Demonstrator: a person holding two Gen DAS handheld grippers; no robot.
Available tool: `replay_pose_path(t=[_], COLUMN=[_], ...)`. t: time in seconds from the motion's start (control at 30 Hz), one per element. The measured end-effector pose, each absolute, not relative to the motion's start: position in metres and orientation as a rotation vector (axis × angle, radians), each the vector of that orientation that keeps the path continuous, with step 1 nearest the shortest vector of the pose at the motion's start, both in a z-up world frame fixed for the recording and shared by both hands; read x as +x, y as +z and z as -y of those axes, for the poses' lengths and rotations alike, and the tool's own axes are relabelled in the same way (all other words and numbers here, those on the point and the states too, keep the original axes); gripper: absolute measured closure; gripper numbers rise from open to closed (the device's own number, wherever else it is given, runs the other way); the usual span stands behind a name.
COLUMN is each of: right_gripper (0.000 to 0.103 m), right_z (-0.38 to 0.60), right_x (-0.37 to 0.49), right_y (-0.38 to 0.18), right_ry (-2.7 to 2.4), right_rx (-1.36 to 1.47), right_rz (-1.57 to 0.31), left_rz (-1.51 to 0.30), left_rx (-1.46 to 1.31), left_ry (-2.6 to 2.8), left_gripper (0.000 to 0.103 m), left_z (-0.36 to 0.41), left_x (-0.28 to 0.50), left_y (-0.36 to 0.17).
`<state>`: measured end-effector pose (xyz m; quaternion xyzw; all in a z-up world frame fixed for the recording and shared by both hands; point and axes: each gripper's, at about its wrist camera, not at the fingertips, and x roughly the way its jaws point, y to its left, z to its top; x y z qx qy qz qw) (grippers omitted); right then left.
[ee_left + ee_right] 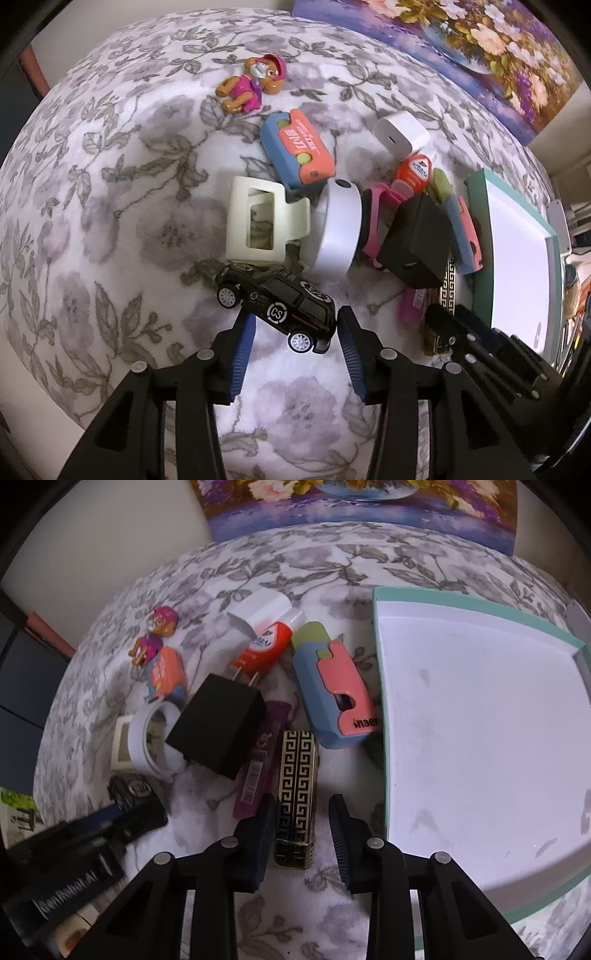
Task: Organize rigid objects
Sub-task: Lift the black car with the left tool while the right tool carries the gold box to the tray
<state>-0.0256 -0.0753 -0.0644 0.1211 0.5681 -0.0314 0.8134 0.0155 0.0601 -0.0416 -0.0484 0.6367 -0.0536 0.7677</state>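
A black toy car [277, 310] lies slantwise on the flowered cloth between the blue pads of my left gripper [295, 317]. The jaws stand open around it, and its tail is close to the right pad [349, 354]. A black box with a gold key pattern [295, 775] lies between the fingers of my right gripper [302, 801]. The left finger [264, 834] is against its side, and a gap shows at the right finger [340, 834]. The white tray with a teal rim [380, 709] lies just right of that box.
A loose pile lies ahead: cream hair clip [255, 221], white tape ring [338, 229], black charger block [221, 723], purple pack [258, 760], blue-and-pink case [332, 690], glue bottle [264, 646], white charger [258, 613], orange-and-blue case [295, 151], pup figure [255, 85]. A flower painting [351, 509] stands behind.
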Motion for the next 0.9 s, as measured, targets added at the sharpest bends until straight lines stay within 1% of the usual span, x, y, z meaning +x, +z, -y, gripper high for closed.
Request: replay_pose_path(t=[0.13, 0.63, 0.8, 0.87, 0.9], right_gripper=[0.071, 0.071, 0.071, 0.071, 0.071], right_z=[0.073, 0.054, 0.051, 0.049, 0.049], right_x=[-0.023, -0.020, -0.019, -0.018, -0.018], right_y=[-0.068, -0.071, -0.072, -0.072, -0.072], right_ry=[-0.077, -0.105, -0.110, -0.113, -0.114], right_rx=[0.228, 0.092, 0.085, 0.074, 0.072], right_rz=[-1.226, -1.228, -1.225, -1.224, -1.224], left_rz=[-1.393, -1.378, -1.372, -1.372, -1.372], left_rx=[-0.119, -0.266, -0.259, -0.251, -0.248], left_ry=[-0.107, -0.063, -0.035, -0.031, -0.039], left_gripper=[0.051, 0.050, 0.049, 0.051, 0.054], left_z=[-0.064, -0.096, -0.097, -0.097, -0.098], left_x=[0.018, 0.027, 0.031, 0.032, 0.032], left_y=[-0.044, -0.062, -0.067, -0.068, -0.069])
